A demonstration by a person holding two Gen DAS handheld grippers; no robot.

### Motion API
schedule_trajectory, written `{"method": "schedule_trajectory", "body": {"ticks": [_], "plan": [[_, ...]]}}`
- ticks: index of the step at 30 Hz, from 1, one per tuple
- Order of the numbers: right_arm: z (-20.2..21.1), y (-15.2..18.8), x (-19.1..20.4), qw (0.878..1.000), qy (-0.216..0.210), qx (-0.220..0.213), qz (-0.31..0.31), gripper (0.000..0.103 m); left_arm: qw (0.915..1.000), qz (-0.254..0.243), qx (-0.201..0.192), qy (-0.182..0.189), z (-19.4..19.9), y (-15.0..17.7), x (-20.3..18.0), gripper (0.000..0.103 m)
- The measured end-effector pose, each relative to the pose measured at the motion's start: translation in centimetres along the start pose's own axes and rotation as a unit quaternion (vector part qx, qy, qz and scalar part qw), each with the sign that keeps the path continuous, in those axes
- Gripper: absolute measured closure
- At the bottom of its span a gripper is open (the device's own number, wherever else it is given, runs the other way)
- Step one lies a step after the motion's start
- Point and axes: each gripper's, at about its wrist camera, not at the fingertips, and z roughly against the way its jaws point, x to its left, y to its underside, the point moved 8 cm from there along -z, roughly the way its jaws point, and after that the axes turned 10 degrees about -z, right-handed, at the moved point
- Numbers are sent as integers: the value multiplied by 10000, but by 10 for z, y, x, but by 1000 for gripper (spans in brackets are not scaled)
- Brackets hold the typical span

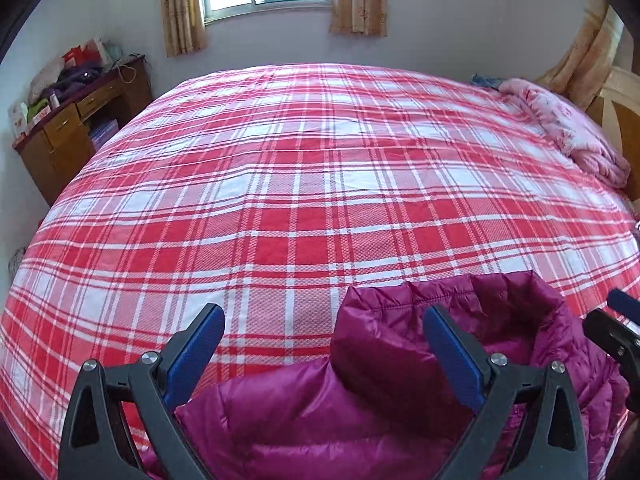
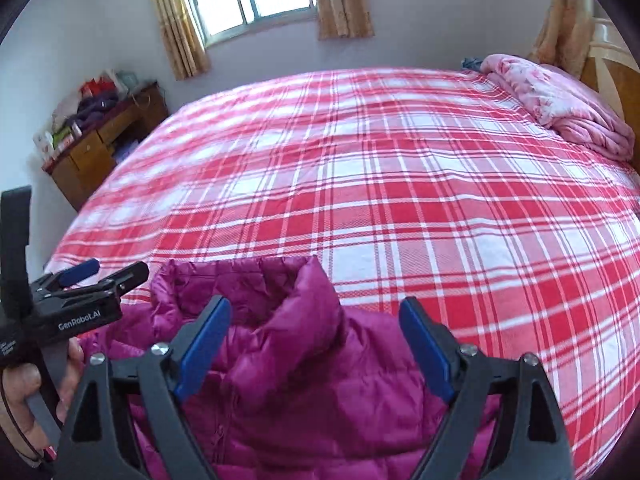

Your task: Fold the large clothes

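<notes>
Holding both tongs wide apart, I see my left gripper (image 1: 324, 328) and right gripper (image 2: 316, 320) gripping nothing, pads clear of the fabric. The plaid bed (image 1: 280, 184) stretches open ahead, with a pink quilt (image 2: 560, 108) bunched at its far right edge. The magenta puffer jacket (image 2: 304, 360) lies at the near edge, below both sets of jaws, collar pointing away.

Large bed (image 1: 320, 184) covered by red-and-white plaid woven sheet. Lying on it: magenta quilted puffer jacket (image 1: 360, 380) at the near edge, collar raised; bunched pink floral quilt (image 1: 568, 128) at the far right, beside the wooden headboard (image 2: 608, 76).
</notes>
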Motion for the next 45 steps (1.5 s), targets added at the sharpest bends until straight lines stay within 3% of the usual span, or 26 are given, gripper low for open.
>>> {"method": "schedule_trajectory", "body": {"ticks": [5,6,7,8,9,10,11,16,28,32,37,40,42,44,45], "plan": [[-30,4,1,9990,235,291,244,16,9984,-537,-2,-182,-8,5,-14,3],[-33,7,-1,9987,246,353,263,25,9982,-577,-21,-183,-9,6,-14,4],[-35,11,-2,9982,277,418,326,36,9980,-614,-51,-171,-8,9,-15,10],[-36,15,-2,9976,284,490,399,64,9977,-669,-50,-79,-6,14,-16,29],[-37,20,-4,9969,276,572,458,84,9975,-700,-25,13,-6,17,-18,43],[-35,23,-8,9967,324,570,482,85,9972,-728,27,179,-5,22,-20,68],[-31,26,-11,9965,388,507,530,85,9965,-743,78,372,-4,28,-22,83],[-12,35,-21,9966,426,310,639,88,9949,-928,-129,371,15,44,-25,96],[-23,61,-52,9972,509,383,380,90,9951,-889,40,426,21,86,-14,97],[-28,68,-59,9980,440,365,270,90,9969,-748,59,242,22,95,1,97],[-30,75,-61,9989,351,133,277,90,9962,-414,-772,-23,66,67,15,96],[-29,76,-62,9994,257,-21,227,90,9952,-359,-908,-10,75,40,11,95],[-28,76,-64,9998,132,-85,128,90,9956,-292,-878,-110,69,26,10,86],[-28,76,-66,9999,37,-93,40,91,9955,-216,-873,-296,56,8,10,47],[-28,76,-66,10000,13,-93,26,91,9953,-140,-898,-336,52,3,11,40]]}}
